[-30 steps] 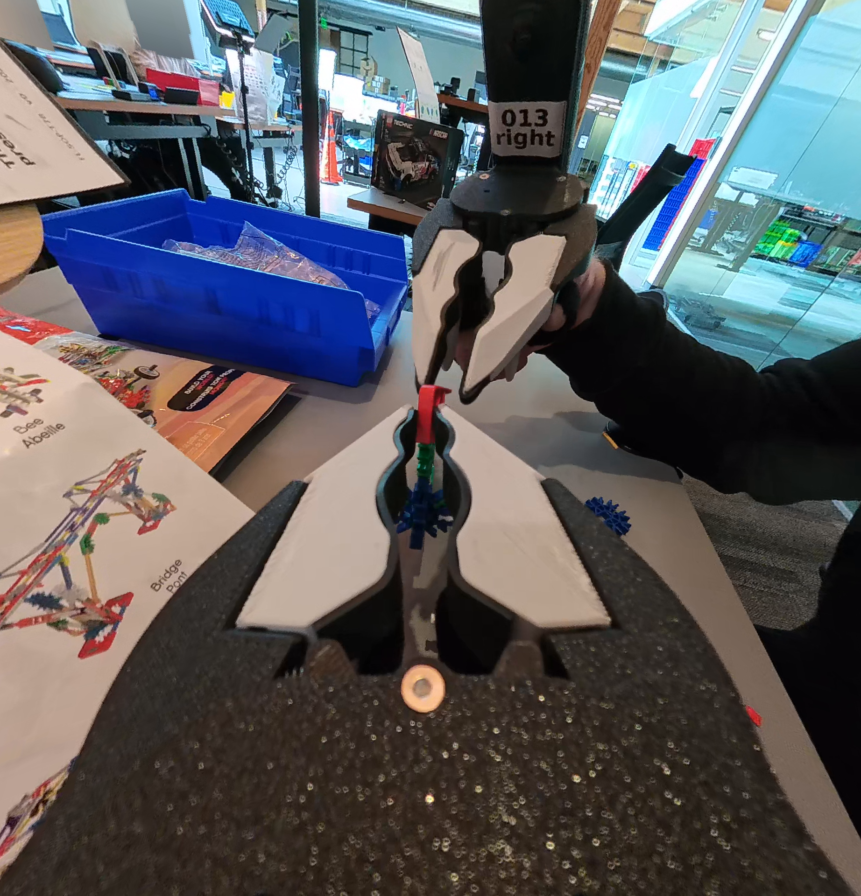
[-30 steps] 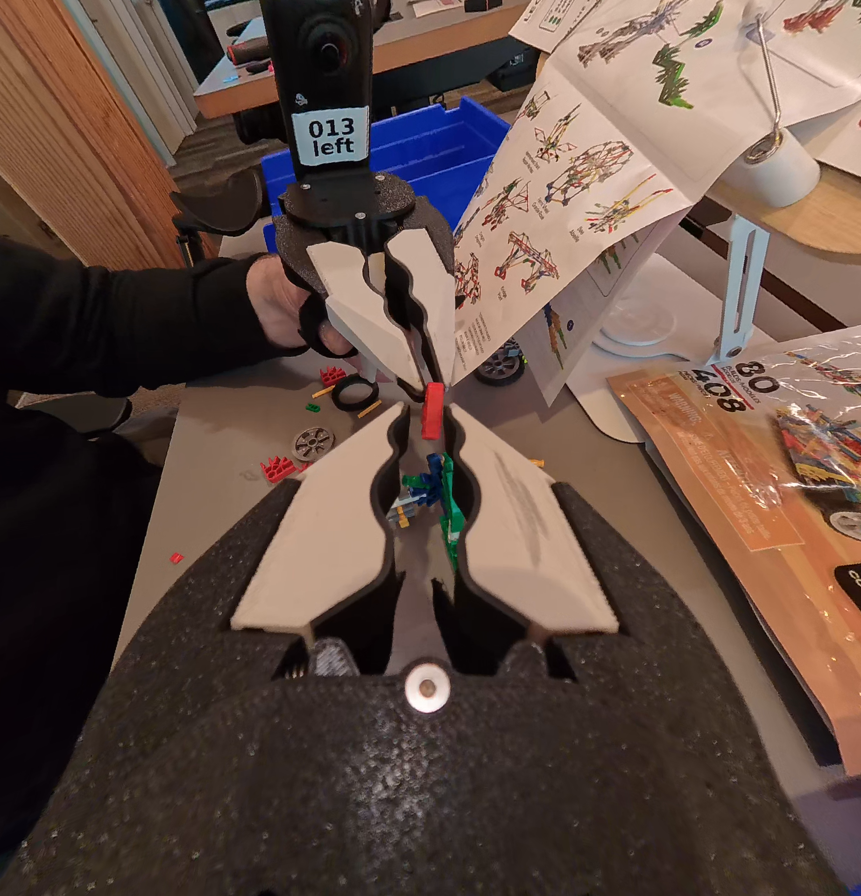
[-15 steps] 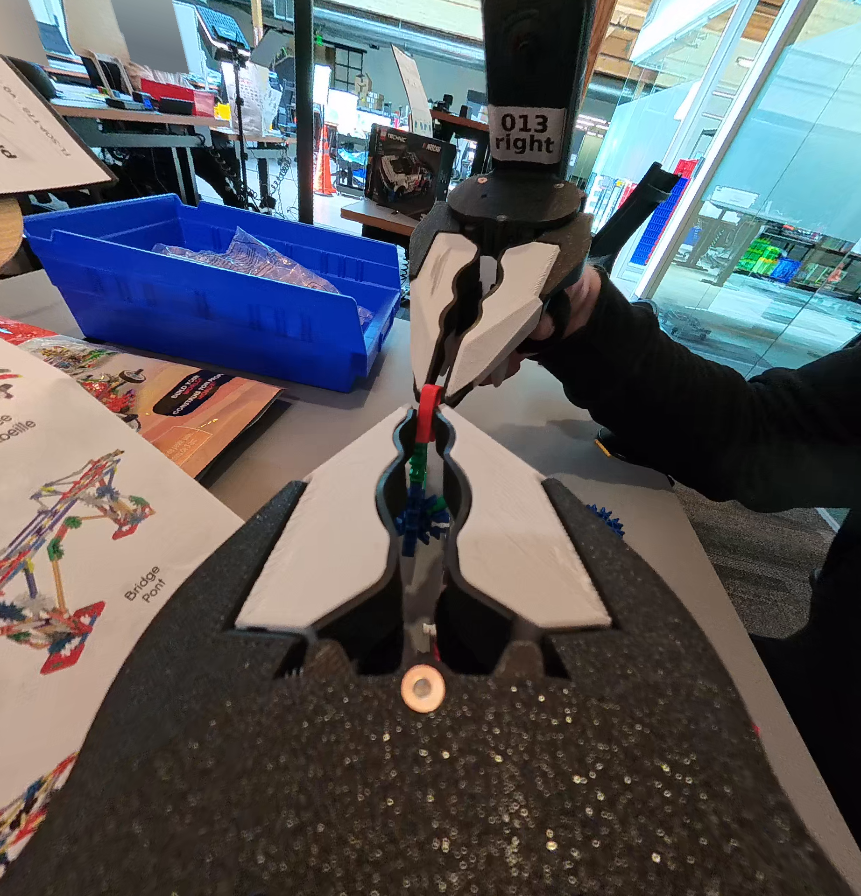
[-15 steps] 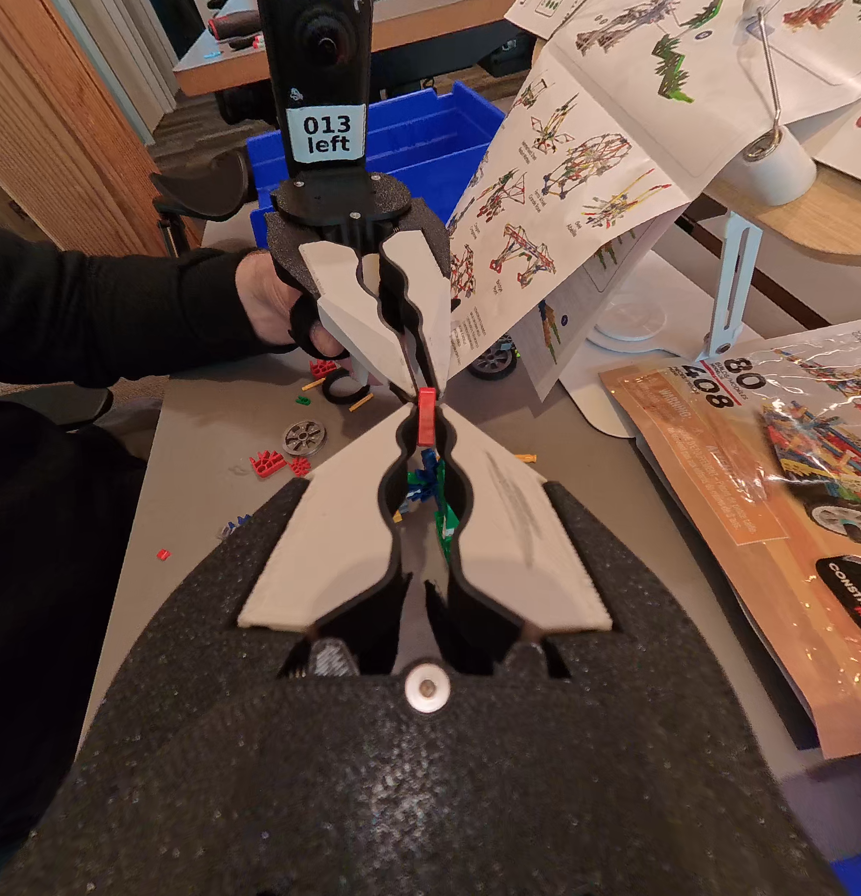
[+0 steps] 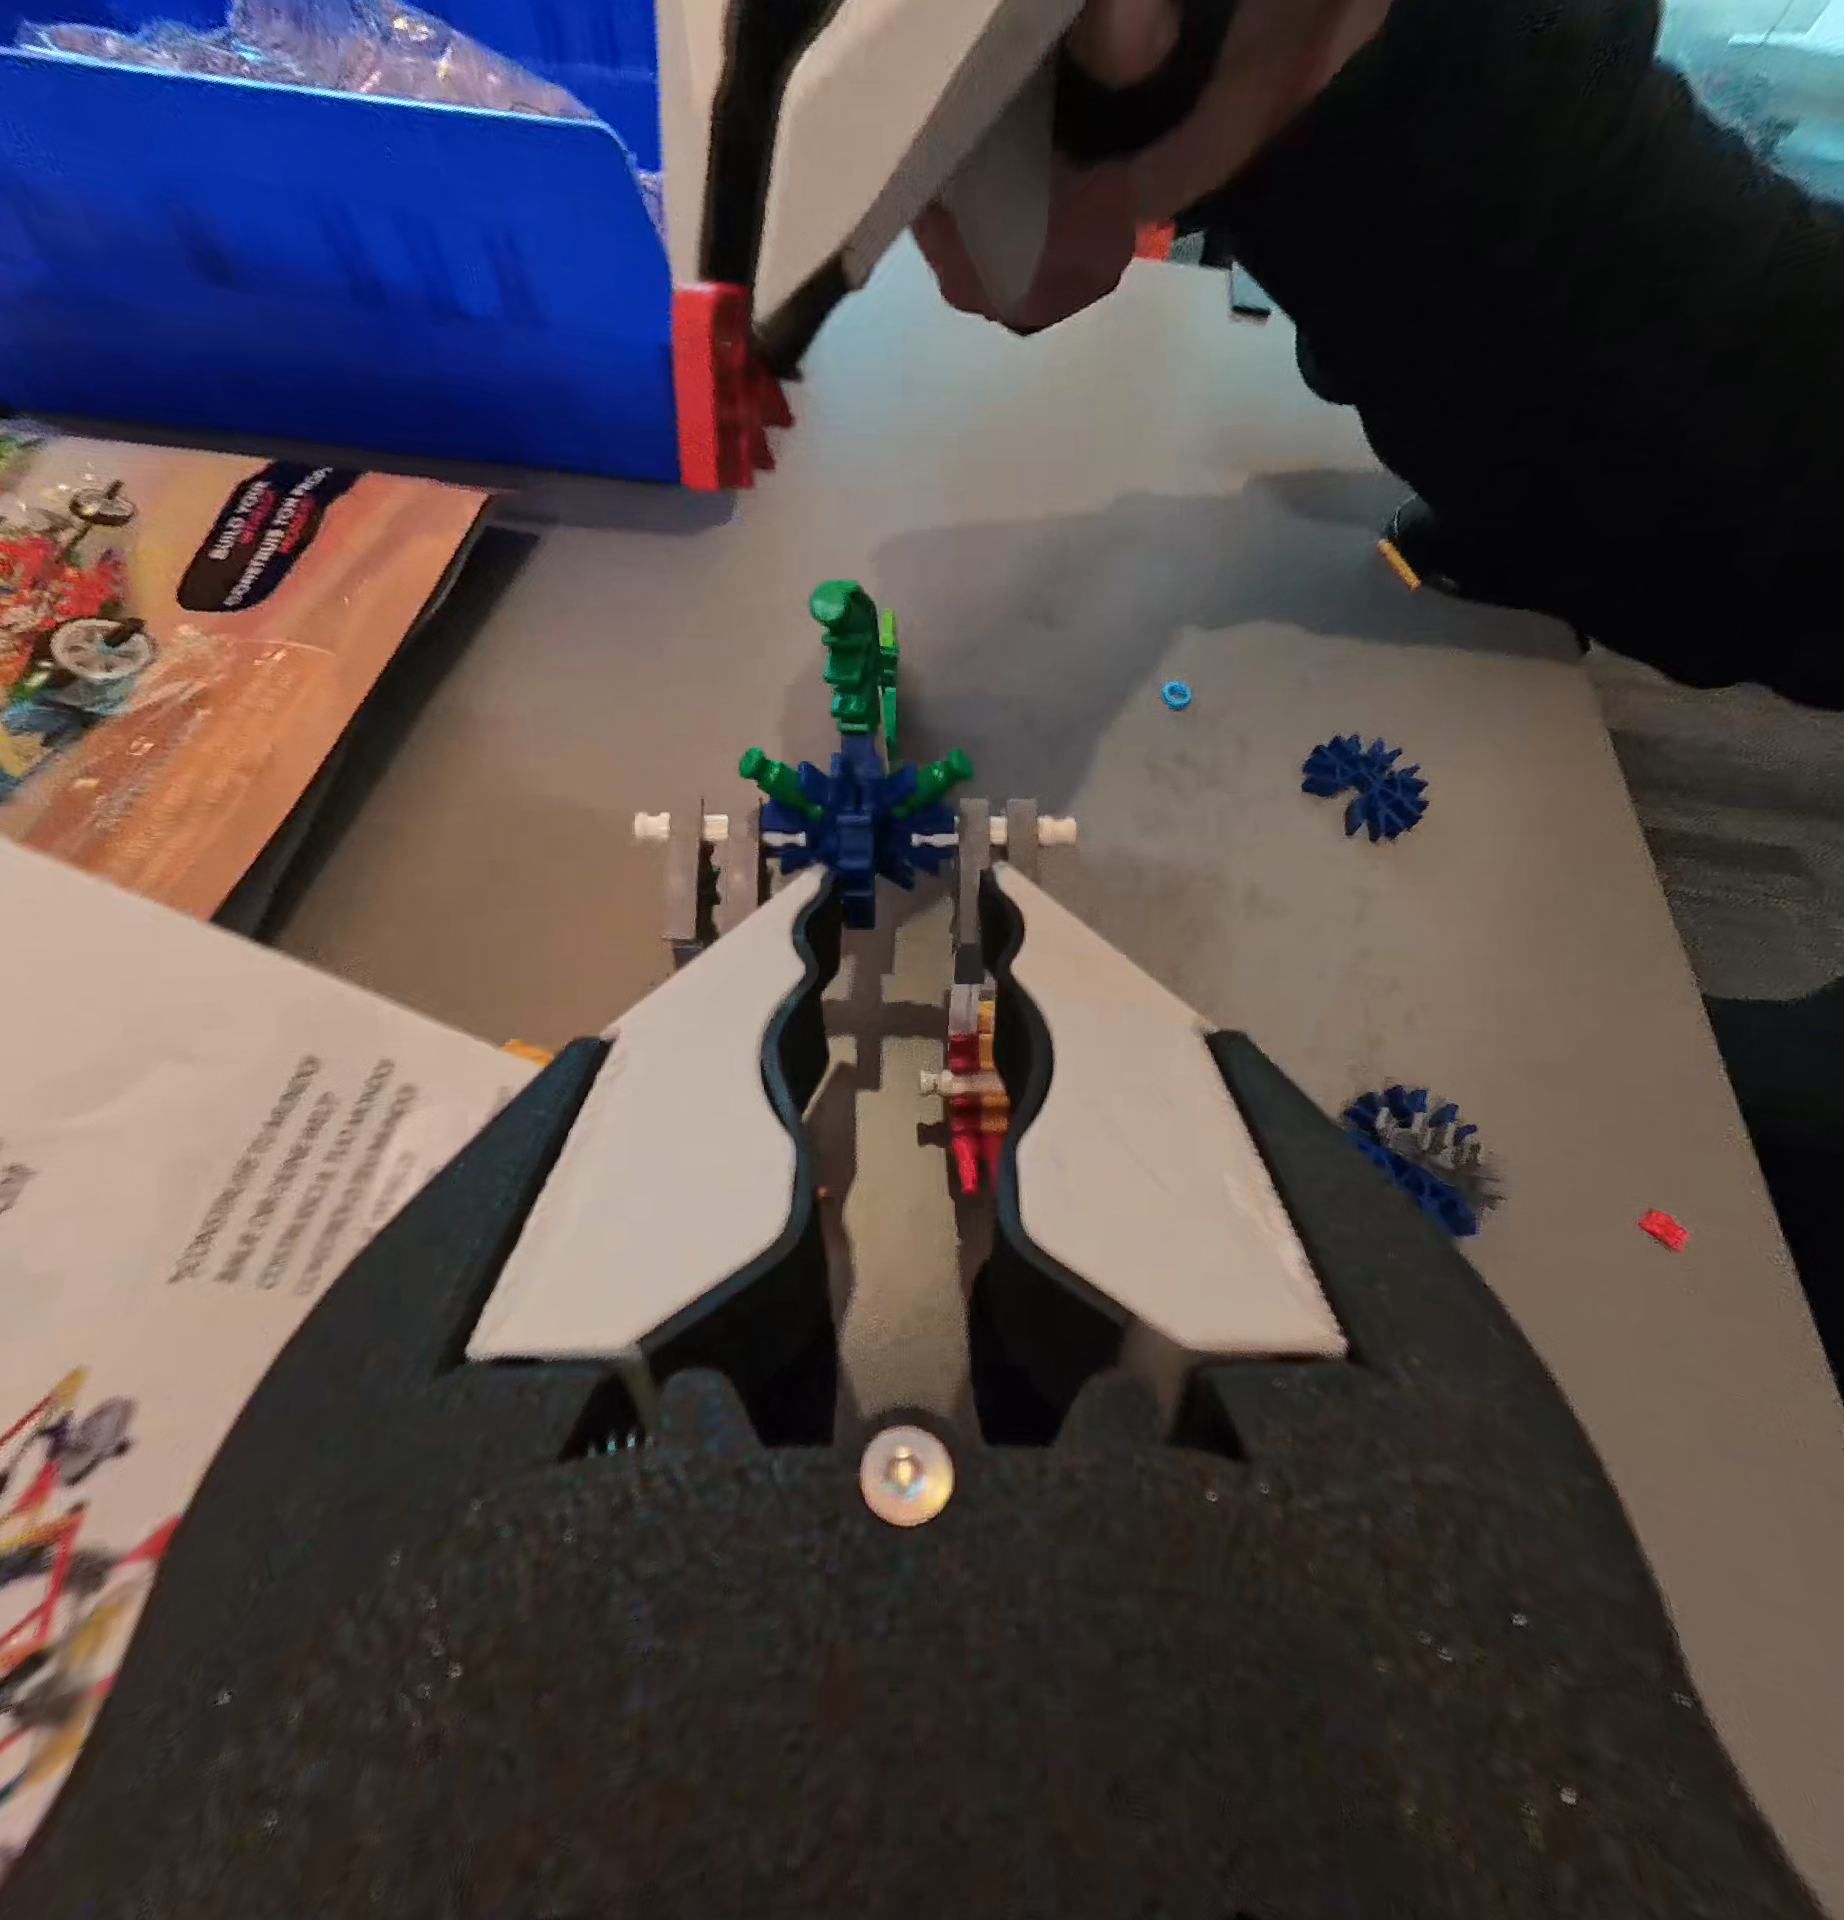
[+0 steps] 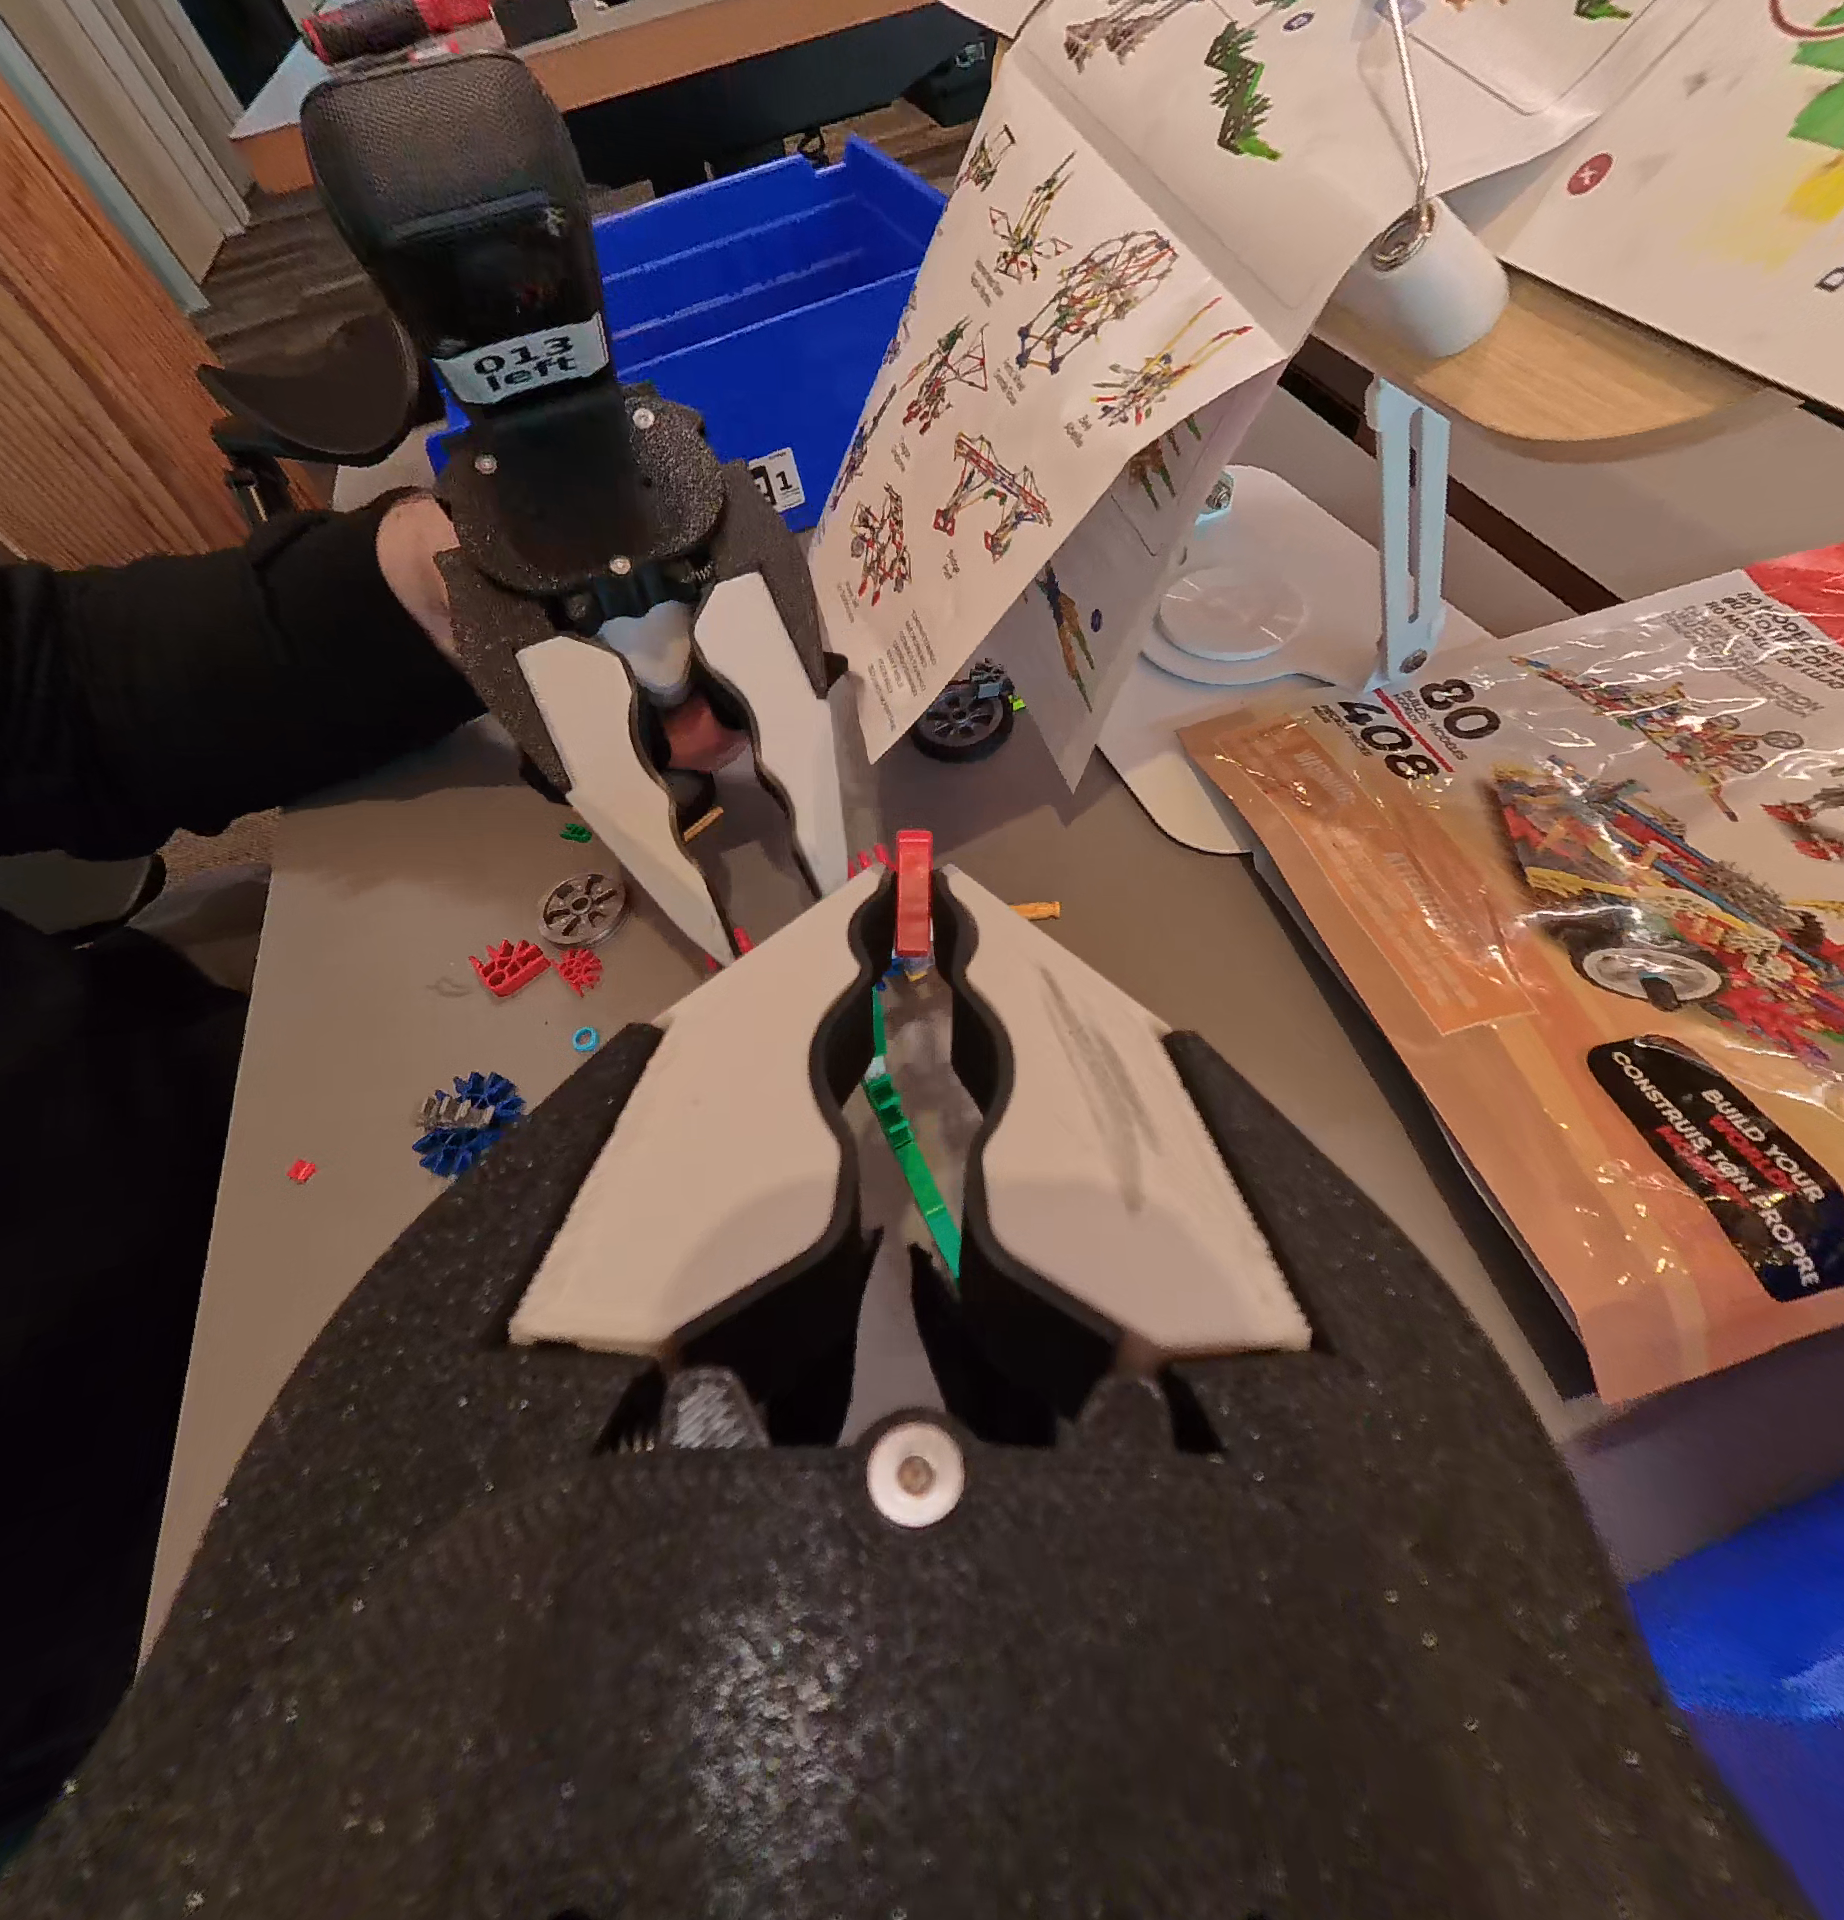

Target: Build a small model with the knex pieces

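My left gripper [image 5: 907, 883] is open and points down at the grey table [image 5: 1157, 499]. A small toy assembly [image 5: 856, 821] sits at its fingertips: a blue connector with green rods, a white axle and grey pieces. A red and yellow part [image 5: 970, 1101] lies against the inside of the right finger. My right gripper [image 6: 913, 878] is shut on a red connector [image 6: 913, 894] and holds it above the table, apart from the assembly. It also shows in the left wrist view [image 5: 762, 332] with the red connector [image 5: 726, 384]. The left gripper [image 6: 772, 920] shows opposite with its jaws spread. A green rod [image 6: 902, 1132] shows below between my right fingers.
A blue bin [image 5: 274, 260] stands at the back. An orange toy bag [image 6: 1520, 935] and instruction sheets [image 6: 1053, 364] lie to the side. Loose blue connectors [image 5: 1365, 784], red connectors [image 6: 507, 966], a grey wheel [image 6: 582, 909] and a black wheel [image 6: 965, 712] are scattered on the table. The grippers' ends are close to 9 centimeters from one another.
My left gripper has opened and tipped down to the table with the assembly. The red connector has come off the green rod and stays in my right gripper, which has drawn away.
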The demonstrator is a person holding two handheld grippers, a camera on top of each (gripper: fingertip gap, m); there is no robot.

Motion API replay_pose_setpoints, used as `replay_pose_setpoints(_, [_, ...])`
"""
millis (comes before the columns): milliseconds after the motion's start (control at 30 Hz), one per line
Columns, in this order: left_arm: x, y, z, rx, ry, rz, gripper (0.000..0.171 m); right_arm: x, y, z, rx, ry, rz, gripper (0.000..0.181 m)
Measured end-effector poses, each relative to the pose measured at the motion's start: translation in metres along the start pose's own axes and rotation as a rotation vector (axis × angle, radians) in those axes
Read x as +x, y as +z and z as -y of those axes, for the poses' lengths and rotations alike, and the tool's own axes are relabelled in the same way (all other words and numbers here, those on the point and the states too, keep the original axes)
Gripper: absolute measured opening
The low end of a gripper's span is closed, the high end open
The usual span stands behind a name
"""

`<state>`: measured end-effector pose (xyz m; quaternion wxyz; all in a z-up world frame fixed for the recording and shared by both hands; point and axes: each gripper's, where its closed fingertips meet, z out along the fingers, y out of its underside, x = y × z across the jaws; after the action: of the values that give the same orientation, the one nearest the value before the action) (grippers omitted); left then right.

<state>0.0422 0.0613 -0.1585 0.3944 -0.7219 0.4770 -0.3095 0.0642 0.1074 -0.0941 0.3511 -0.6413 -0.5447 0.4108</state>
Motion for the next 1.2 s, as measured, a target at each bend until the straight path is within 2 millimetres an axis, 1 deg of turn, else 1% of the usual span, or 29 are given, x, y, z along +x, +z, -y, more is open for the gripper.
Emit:
replay_pose_setpoints(67, [0.009,0.003,0.002,0.001,-0.004,-0.01,0.023,0.001,-0.004,0.0,0.005,0.0,-0.007,0.006])
replay_pose_setpoints(200, [0.028,0.013,0.013,0.038,-0.045,-0.016,0.027,0.002,-0.017,0.0,0.026,0.032,-0.037,0.006])
replay_pose_setpoints(267, [0.032,0.019,0.018,0.048,-0.063,0.023,0.029,-0.003,-0.025,0.002,0.037,0.029,-0.05,0.006])
replay_pose_setpoints(333, [0.043,0.025,0.023,0.05,-0.068,0.03,0.036,-0.009,-0.031,0.003,0.036,0.022,-0.061,0.006])
replay_pose_setpoints(433, [0.055,0.029,0.024,0.032,-0.02,0.027,0.043,-0.017,-0.035,-0.001,0.011,0.02,-0.071,0.006])
replay_pose_setpoints(467, [0.055,0.026,0.025,0.031,0.017,0.035,0.042,-0.02,-0.037,-0.003,-0.001,0.022,-0.074,0.006])
replay_pose_setpoints(533, [0.048,0.012,0.032,0.066,0.047,0.044,0.042,-0.025,-0.038,-0.008,-0.029,0.021,-0.076,0.006])
replay_pose_setpoints(567, [0.045,0.003,0.04,0.104,0.045,0.034,0.042,-0.027,-0.039,-0.009,-0.041,0.017,-0.082,0.006])
replay_pose_setpoints(667, [0.032,-0.02,0.074,0.26,0.043,0.029,0.034,-0.039,-0.038,-0.006,-0.056,0.01,-0.062,0.006])
replay_pose_setpoints(700, [0.03,-0.022,0.082,0.284,0.047,0.014,0.031,-0.043,-0.036,-0.005,-0.066,0.004,-0.057,0.006])
replay_pose_setpoints(733, [0.03,-0.022,0.085,0.279,0.06,-0.012,0.03,-0.046,-0.034,-0.003,-0.074,0.0,-0.053,0.005])
replay_pose_setpoints(767, [0.031,-0.019,0.085,0.255,0.082,-0.037,0.03,-0.049,-0.032,-0.003,-0.085,-0.001,-0.049,0.005])
replay_pose_setpoints(833, [0.022,-0.012,0.081,0.2,0.133,-0.028,0.029,-0.052,-0.027,-0.002,-0.111,0.004,-0.051,0.005])
replay_pose_setpoints(900, [0.024,-0.007,0.076,0.178,0.136,-0.115,0.024,-0.053,-0.021,-0.002,-0.143,0.02,-0.057,0.005])
replay_pose_setpoints(933, [0.028,-0.007,0.077,0.192,0.137,-0.165,0.021,-0.053,-0.019,-0.003,-0.165,0.026,-0.056,0.005])
replay_pose_setpoints(967, [0.028,-0.007,0.08,0.23,0.148,-0.174,0.015,-0.054,-0.016,-0.005,-0.187,0.028,-0.054,0.005])
replay_pose_setpoints(1000, [0.03,-0.007,0.08,0.241,0.152,-0.201,0.008,-0.054,-0.014,-0.006,-0.206,0.029,-0.057,0.005])
replay_pose_setpoints(1067, [0.029,-0.007,0.078,0.253,0.132,-0.228,0.006,-0.054,-0.013,-0.007,-0.228,0.029,-0.061,0.005])
replay_pose_setpoints(1200, [0.027,-0.011,0.078,0.302,0.089,-0.262,0.005,-0.053,-0.01,-0.003,-0.212,0.046,-0.073,0.006])
